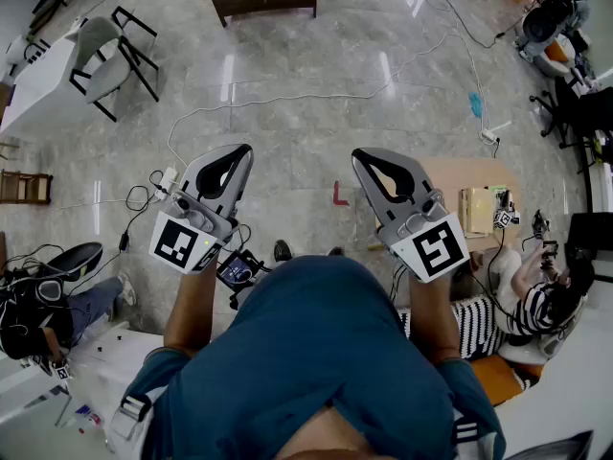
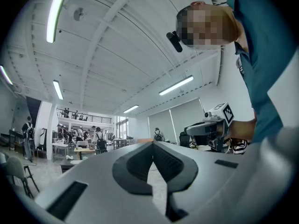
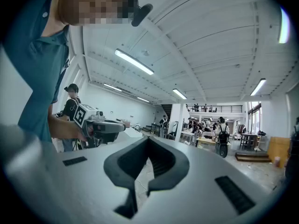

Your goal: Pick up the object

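The left gripper (image 1: 241, 153) and right gripper (image 1: 362, 157) sit closed, empty, level — better tilt them down (no object shows yet) and open first.

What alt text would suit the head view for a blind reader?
Seen from above, a person in a teal shirt holds a grey left gripper and a grey right gripper out in front, both shut and empty, over a grey stone floor.
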A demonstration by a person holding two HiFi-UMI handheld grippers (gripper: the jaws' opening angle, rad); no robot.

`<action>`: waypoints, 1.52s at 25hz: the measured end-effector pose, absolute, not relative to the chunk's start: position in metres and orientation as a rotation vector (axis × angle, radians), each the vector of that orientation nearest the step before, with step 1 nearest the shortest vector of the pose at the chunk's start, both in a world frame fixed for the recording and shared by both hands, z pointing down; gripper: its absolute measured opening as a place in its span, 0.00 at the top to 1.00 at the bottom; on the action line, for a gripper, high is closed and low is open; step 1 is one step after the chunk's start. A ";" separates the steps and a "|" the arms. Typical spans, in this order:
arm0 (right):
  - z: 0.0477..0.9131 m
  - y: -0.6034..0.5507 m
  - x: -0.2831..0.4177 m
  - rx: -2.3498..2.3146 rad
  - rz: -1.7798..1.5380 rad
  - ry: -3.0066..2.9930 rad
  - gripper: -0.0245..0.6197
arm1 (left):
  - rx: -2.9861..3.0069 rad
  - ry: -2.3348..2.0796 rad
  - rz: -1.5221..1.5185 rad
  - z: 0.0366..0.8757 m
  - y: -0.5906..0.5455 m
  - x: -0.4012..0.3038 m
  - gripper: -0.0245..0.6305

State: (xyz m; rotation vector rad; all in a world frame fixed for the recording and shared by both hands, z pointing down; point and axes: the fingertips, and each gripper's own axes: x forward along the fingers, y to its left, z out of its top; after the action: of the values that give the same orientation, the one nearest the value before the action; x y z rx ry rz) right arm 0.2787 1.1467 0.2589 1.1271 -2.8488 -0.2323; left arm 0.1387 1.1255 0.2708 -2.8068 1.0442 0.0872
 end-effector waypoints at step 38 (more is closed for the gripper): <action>0.263 1.103 0.221 1.133 -0.246 -2.875 0.94 | -2.803 1.108 0.117 0.287 1.085 0.055 0.96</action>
State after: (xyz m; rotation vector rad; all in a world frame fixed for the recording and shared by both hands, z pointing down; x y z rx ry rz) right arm 0.2208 1.1030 0.2627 1.1329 -2.8753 -0.2456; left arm 0.0552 1.0854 0.2872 -2.8031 1.1084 0.1169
